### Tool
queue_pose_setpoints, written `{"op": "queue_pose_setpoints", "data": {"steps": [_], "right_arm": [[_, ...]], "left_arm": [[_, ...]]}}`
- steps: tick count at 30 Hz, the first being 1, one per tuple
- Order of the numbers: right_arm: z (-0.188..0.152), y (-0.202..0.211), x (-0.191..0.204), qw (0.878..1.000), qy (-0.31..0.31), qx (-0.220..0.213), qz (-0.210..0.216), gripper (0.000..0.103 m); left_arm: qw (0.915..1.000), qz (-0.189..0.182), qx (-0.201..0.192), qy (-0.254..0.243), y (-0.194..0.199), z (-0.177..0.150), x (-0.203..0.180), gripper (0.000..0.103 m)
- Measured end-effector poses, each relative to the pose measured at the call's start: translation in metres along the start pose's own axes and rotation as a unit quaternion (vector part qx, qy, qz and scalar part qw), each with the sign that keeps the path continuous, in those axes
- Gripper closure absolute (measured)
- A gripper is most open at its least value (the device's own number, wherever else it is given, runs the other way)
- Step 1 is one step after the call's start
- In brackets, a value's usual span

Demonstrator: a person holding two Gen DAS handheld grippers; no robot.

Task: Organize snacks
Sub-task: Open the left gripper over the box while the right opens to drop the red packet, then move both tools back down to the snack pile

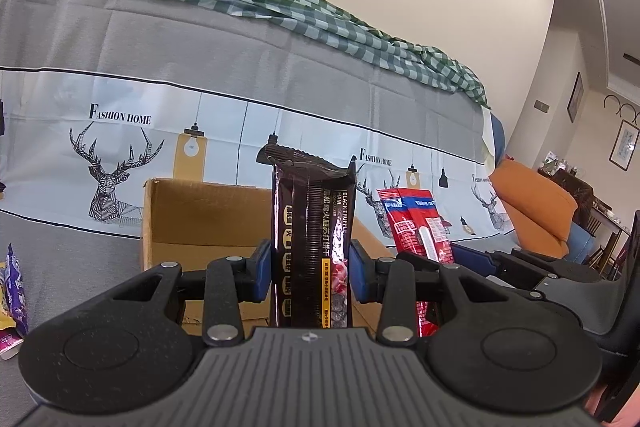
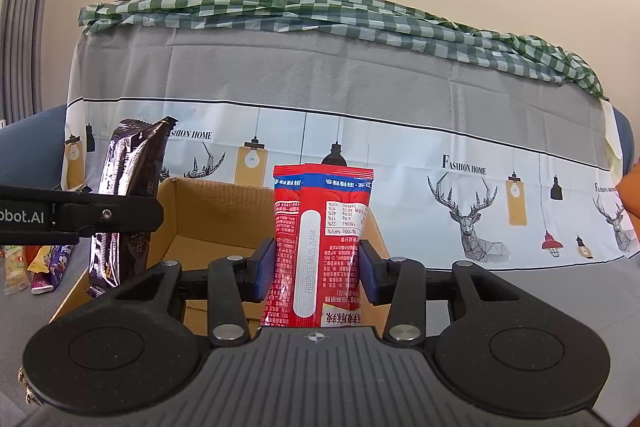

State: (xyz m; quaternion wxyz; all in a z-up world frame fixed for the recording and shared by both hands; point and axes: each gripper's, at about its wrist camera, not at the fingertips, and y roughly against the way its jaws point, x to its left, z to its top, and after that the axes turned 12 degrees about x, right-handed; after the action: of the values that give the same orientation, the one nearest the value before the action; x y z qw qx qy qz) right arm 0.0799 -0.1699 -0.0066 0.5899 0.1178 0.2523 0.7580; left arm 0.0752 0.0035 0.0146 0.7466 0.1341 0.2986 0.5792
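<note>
In the left wrist view, the left gripper (image 1: 311, 265) pinches a black truffle ham cracker pack (image 1: 312, 239) between its blue pads (image 1: 263, 269), the dark pack standing upright at the centre of the frame with its crimped top edge above the fingers. Behind it, in the lower middle, sits an open cardboard box (image 1: 192, 219) on a grey cover. To the right of the centre, the red snack packet (image 1: 416, 227) stands upright as well.

In the right wrist view, the right gripper (image 2: 318, 269) is clamped on that red snack packet (image 2: 320, 239), which rises upright in the centre of the frame, its printed back facing the camera. The box (image 2: 216, 215) lies just behind it, flaps open. At left of the frame the dark cracker pack (image 2: 128, 195) hangs over the box's left side, held by the other gripper's black finger.

More loose snack packets (image 2: 36, 263) lie at the far left edge, on the grey surface beside the box. A deer-print cloth (image 2: 360, 147) covers the sofa behind, with a green checked cloth (image 2: 320, 11) along its top.
</note>
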Motion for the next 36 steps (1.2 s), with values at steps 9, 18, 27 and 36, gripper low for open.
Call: {"op": "queue_pose_setpoints", "data": {"steps": [9, 18, 27, 36], "right_arm": [[0.0, 0.001, 0.001, 1.0, 0.002, -0.001, 0.0, 0.058], [0.0, 0.001, 0.001, 1.0, 0.005, -0.002, 0.001, 0.058], [0.0, 0.001, 0.002, 1.0, 0.005, -0.006, -0.015, 0.031], [0.002, 0.001, 0.004, 1.0, -0.006, -0.008, -0.016, 0.029]], "left_arm": [[1.0, -0.003, -0.002, -0.002, 0.002, 0.0, -0.001, 0.061], [1.0, -0.006, -0.006, -0.003, 0.003, 0.0, -0.003, 0.061], [0.9994, -0.013, -0.011, -0.029, 0.005, -0.001, -0.014, 0.04], [0.999, -0.008, -0.031, -0.032, 0.009, -0.004, -0.014, 0.048]]}}
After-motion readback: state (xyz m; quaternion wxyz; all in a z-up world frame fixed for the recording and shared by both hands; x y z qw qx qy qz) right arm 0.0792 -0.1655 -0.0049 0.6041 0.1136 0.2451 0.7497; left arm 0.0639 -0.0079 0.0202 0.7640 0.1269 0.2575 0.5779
